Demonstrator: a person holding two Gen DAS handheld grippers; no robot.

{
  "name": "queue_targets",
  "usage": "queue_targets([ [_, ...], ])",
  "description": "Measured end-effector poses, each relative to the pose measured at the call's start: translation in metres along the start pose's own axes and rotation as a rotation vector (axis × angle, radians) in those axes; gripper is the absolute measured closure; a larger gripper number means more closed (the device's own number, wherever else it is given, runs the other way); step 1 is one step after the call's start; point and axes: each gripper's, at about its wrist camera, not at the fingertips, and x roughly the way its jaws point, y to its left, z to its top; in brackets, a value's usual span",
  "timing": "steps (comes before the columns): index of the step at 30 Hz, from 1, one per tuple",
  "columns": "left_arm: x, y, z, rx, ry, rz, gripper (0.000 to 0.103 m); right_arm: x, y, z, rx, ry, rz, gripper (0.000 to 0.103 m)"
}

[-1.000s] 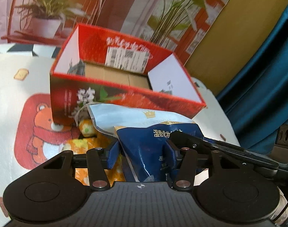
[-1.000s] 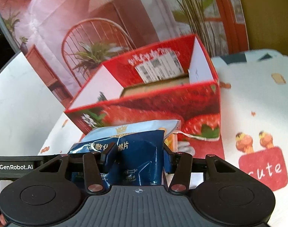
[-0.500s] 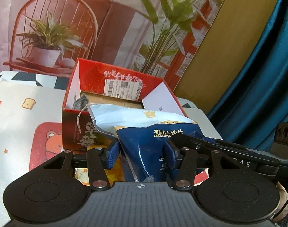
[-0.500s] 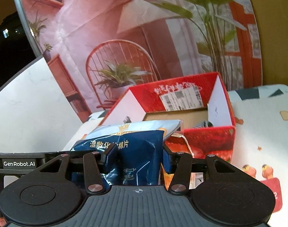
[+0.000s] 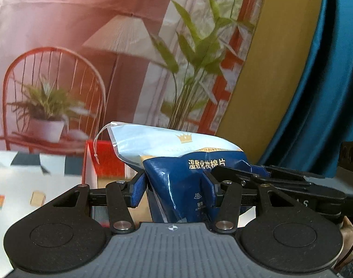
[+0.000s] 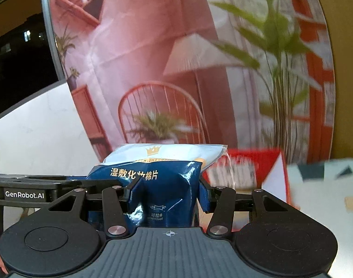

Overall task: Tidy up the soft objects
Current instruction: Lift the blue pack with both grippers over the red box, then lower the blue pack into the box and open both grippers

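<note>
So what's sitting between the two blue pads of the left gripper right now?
The blue cotton pad bag, squeezed between the left gripper pads, shown in the left wrist view.

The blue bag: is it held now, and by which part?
Yes. Both grippers hold the blue bag: the left gripper and right gripper each squeeze its lower blue part.

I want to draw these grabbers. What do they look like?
Each gripper is black, with two round discs, silver rivets, a ribbed grey middle and blue pads. One side bar has white letters: GenRobot.AI.
</note>
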Motion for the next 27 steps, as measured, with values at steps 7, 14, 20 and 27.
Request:
queue_targets([
  [7, 0.047, 0.011, 0.016, -0.013, 0.009, 0.016, 0.049, 0.037, -0.016, 0.024, -0.043, 0.001, -0.025, 0.057],
  [14, 0.103, 0.032, 0.007, -0.013, 0.11, 0.047, 0.049, 0.087, -0.04, 0.01, -0.037, 0.084, -0.065, 0.057],
  [20, 0.149, 0.05, -0.009, -0.07, 0.198, 0.059, 0.049, 0.124, -0.068, -0.014, 0.049, 0.172, -0.096, 0.058],
  [27, 0.175, 0.058, -0.025, -0.064, 0.276, 0.06, 0.049, 0.144, -0.091, -0.041, 0.139, 0.247, -0.129, 0.059],
])
